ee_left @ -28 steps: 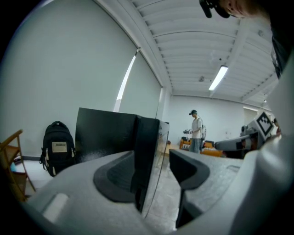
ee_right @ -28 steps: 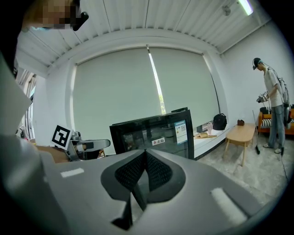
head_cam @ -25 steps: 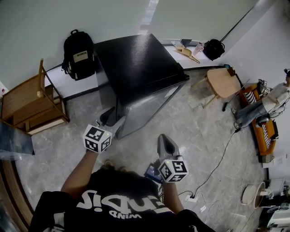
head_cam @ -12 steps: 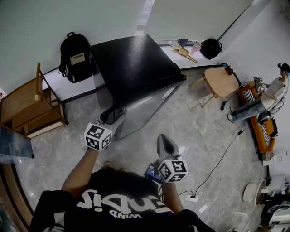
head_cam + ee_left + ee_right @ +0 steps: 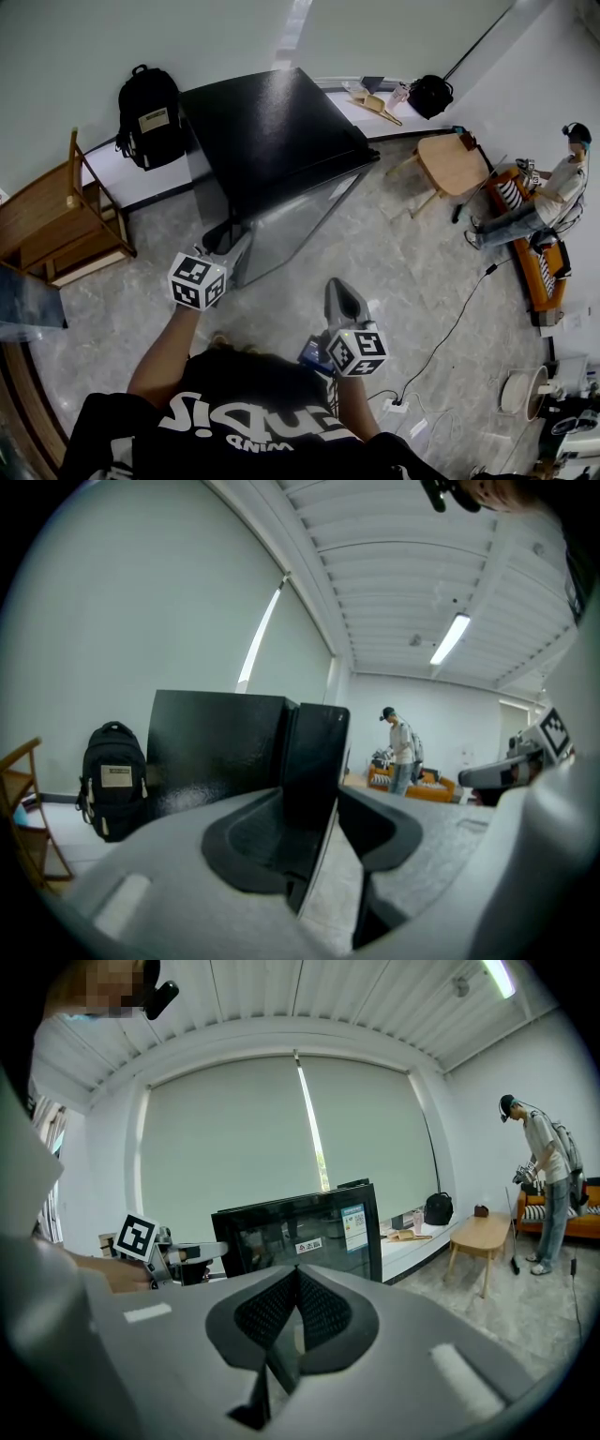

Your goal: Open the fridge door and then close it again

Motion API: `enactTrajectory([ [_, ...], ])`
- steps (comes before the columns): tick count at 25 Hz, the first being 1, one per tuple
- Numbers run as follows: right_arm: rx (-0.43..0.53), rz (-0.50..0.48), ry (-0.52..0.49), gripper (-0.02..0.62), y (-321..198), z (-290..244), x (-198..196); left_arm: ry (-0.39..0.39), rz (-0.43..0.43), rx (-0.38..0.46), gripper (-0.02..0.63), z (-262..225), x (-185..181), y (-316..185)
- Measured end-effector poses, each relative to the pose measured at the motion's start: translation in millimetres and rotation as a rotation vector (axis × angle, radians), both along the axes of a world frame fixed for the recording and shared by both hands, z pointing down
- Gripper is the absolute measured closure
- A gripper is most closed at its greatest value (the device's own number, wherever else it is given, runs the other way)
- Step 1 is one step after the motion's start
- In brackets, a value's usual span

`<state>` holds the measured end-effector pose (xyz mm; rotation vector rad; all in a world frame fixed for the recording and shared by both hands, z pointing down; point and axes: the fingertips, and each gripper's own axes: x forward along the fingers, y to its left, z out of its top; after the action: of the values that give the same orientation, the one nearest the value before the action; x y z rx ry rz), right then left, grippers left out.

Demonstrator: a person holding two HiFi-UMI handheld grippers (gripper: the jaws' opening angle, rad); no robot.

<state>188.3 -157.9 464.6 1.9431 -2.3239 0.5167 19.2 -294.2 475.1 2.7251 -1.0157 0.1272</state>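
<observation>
Left claw closing — door edge between its jaws, unpinched. It's stiff, likely heavy — grip that free edge. Right claw closed, empty.

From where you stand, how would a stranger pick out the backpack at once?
Start at the big black fridge. To its left in the head view, a black backpack stands against the pale wall, between the fridge and a wooden chair. Unlike the other black bag right of the fridge, it has a pale label on its front.
</observation>
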Motion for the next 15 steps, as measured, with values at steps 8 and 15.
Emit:
enactTrajectory([
  [8, 0.000, -0.007, 0.004, 0.598, -2.7, 2.4, 1.5, -0.010, 0.017, -0.010, 0.429, 2.0, 0.1, 1.3],
  [15, -0.007, -0.009, -0.004, 0.598, -7.2, 5.4, 1.3, -0.007, 0.017, -0.017, 0.431, 1.0, -0.1, 2.1],
])
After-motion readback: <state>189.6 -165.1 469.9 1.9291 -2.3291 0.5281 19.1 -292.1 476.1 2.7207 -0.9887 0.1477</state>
